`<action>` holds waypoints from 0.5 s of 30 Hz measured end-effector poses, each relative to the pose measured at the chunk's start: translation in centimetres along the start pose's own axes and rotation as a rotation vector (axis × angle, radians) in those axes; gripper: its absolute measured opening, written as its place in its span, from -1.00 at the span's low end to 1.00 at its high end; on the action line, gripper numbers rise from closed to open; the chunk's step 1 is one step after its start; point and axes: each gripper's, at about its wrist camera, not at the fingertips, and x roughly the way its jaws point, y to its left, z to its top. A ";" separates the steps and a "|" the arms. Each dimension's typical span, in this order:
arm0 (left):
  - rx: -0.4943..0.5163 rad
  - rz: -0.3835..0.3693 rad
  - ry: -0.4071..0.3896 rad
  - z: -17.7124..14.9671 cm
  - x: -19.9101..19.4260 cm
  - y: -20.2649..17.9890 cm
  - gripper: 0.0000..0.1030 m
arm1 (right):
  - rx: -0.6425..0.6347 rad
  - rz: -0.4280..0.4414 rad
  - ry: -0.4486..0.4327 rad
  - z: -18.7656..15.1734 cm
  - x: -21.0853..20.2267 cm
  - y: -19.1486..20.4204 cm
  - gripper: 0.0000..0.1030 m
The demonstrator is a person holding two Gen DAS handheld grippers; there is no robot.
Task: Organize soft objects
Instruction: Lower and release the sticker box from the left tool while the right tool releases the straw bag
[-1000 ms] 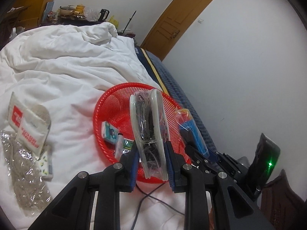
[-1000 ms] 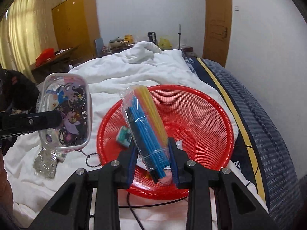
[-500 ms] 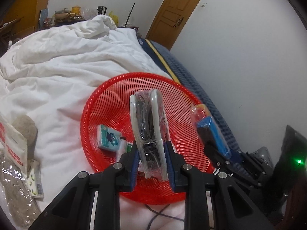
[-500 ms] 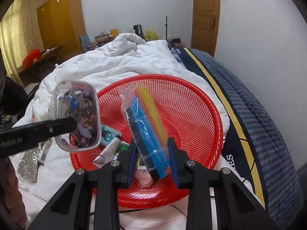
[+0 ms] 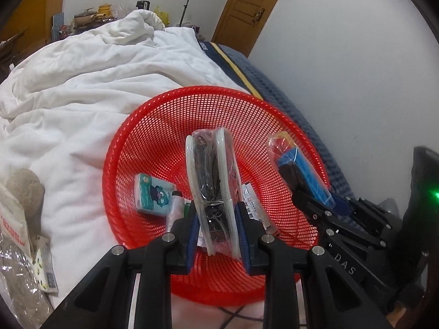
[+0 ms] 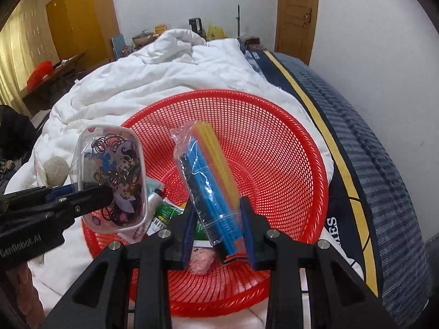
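We hold both things over the red basket [image 6: 288,148] on the bed; the left gripper [image 5: 218,219] jaws pinch the clear pouch [image 5: 211,181] low on its soft, light, slippery sides; the right gripper [image 6: 218,224] jaws clamp the crinkly straw pack [image 6: 208,181] near its bottom end.

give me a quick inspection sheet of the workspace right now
surface: rumpled white duvet on bed
job's things: clear pouch of hair ties; bag of coloured straws; red mesh basket with tissue pack, tube
clutter: packets left of basket
grippers: left gripper shut on pouch; right gripper shut on straws, both over basket
cables: black cable under basket's near edge
surroundings: wooden door, yellow wardrobe
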 end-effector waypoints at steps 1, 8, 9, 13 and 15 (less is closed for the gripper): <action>0.005 0.007 0.006 0.2 0.4 -0.1 -0.50 | 0.002 -0.002 0.012 0.3 0.5 -0.2 -0.43; -0.003 0.048 0.053 0.9 3.0 -0.2 -0.50 | 0.048 -0.014 0.097 0.4 4.6 -2.0 -0.43; 0.002 0.056 0.058 0.9 3.3 -0.2 -0.50 | 0.048 -0.021 0.102 0.2 5.0 -2.0 -0.43; 0.007 0.076 0.067 0.3 4.4 -0.1 -0.50 | 0.029 -0.036 0.117 -0.1 6.0 -1.5 -0.43; 0.016 0.093 0.071 0.0 4.9 0.0 -0.50 | 0.011 -0.055 0.114 -0.2 6.2 -1.0 -0.43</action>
